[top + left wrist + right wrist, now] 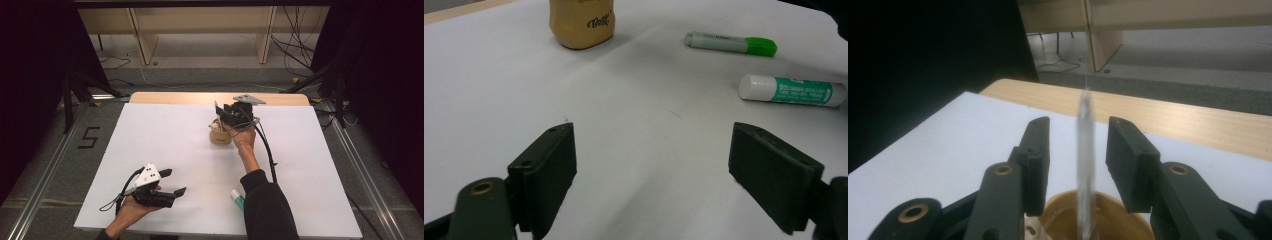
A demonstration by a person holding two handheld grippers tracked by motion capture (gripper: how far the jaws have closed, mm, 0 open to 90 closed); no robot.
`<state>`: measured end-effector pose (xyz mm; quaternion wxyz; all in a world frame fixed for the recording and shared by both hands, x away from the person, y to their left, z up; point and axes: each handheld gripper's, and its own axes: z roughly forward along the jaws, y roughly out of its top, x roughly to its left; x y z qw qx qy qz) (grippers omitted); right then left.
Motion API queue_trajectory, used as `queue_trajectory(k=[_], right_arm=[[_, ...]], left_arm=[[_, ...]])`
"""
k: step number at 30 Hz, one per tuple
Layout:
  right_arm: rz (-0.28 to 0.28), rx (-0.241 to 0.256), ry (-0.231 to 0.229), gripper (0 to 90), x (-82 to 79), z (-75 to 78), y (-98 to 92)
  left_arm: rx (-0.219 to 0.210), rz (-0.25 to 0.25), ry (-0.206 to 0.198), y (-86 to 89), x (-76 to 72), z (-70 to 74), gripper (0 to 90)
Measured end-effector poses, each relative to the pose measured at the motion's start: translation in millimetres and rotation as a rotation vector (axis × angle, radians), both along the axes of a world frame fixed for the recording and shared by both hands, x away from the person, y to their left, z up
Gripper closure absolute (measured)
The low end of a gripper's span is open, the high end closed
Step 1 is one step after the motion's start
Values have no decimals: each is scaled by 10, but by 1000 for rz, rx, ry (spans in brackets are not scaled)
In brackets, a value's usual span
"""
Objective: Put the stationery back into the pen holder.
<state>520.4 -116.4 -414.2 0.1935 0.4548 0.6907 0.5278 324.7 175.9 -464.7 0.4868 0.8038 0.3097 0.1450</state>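
- The right claw (1075, 165) hangs right above the tan cup (220, 136), which stands toward the far side of the bench (165, 150); its jaws are narrowly parted around a thin upright object (1084, 165) (blurred, perhaps a pen) without clearly touching it.
- If the jaws close off-centre, that object could tilt against the cup's rim and tip the light cup.
- The left claw (651, 172), well nearer the person than the cup, gapes wide and holds nothing.
- The glue stick (791, 91) and green highlighter (730, 43), nearer than the cup, could roll if a sleeve brushes them.
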Motion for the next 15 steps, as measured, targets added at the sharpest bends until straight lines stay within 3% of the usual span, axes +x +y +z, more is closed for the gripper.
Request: queue_trajectory(k=[3, 12, 15], right_arm=[[10, 18, -5, 596, -38, 77, -90], [42, -29, -16, 472, -223, 241, -257], [74, -80, 11, 379, -374, 283, -340]], left_arm=[[-1, 0, -2, -4, 1, -2, 188], [4, 6, -1, 3, 6, -7, 188], [3, 10, -5, 15, 12, -7, 188]])
